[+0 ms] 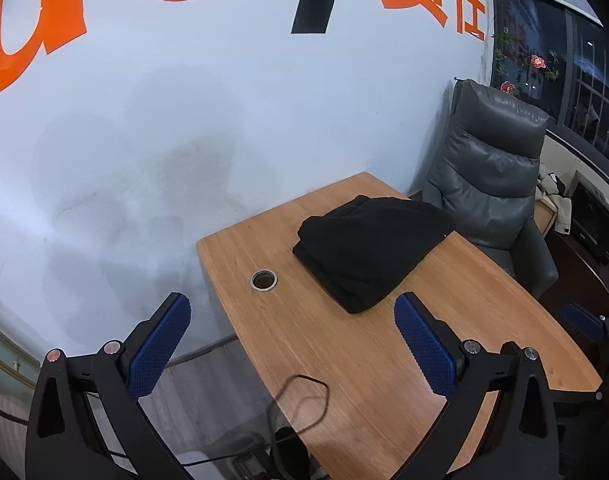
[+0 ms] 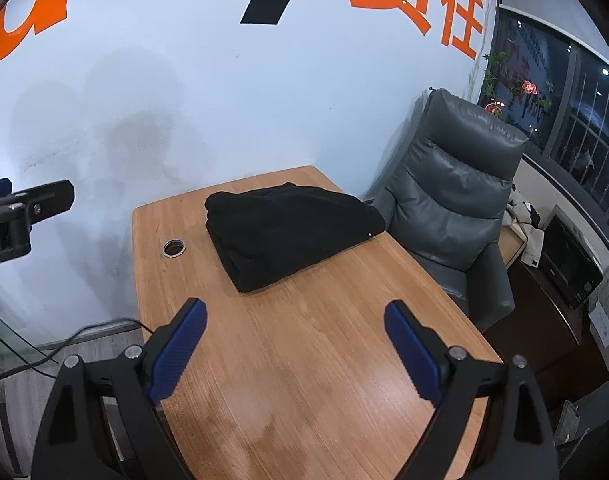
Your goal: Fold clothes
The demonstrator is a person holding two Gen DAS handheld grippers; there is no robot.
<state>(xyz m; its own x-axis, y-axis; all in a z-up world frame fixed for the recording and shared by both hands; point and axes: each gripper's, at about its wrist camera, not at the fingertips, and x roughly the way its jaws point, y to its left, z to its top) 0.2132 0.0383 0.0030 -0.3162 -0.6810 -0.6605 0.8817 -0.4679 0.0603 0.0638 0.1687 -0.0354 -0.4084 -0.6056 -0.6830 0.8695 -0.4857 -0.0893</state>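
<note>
I am holding the left gripper (image 1: 292, 312) with its blue pads spread wide and nothing between them, hovering above the near left edge of the wooden table (image 1: 444, 360). The right gripper (image 2: 294, 316) is likewise gaping wide and empty, hanging over the middle of the near half of the table (image 2: 324, 380).

From the left wrist, the black garment (image 1: 368, 248) is lying at about 1 o'clock, folded into a thick bundle on the far part of the table, well apart from both pads. From the right wrist, the same garment (image 2: 292, 232) is sitting near 12 o'clock, with bare wood between it and my fingers. Nothing is standing in that stretch.

A round metal-rimmed cable hole (image 1: 263, 280) is sitting just left of the garment, at about 11 o'clock in both views (image 2: 175, 248). A thin dark cable (image 1: 304, 400) is looping below the table's near left edge, under the left gripper.

A grey padded armchair (image 2: 452, 208) is standing against the table's far right side, at 2 o'clock, close to the garment's right corner. Behind everything, a white wall (image 2: 224, 100) with large orange lettering is filling the view, and a dark window (image 2: 576, 120) is showing at far right.
</note>
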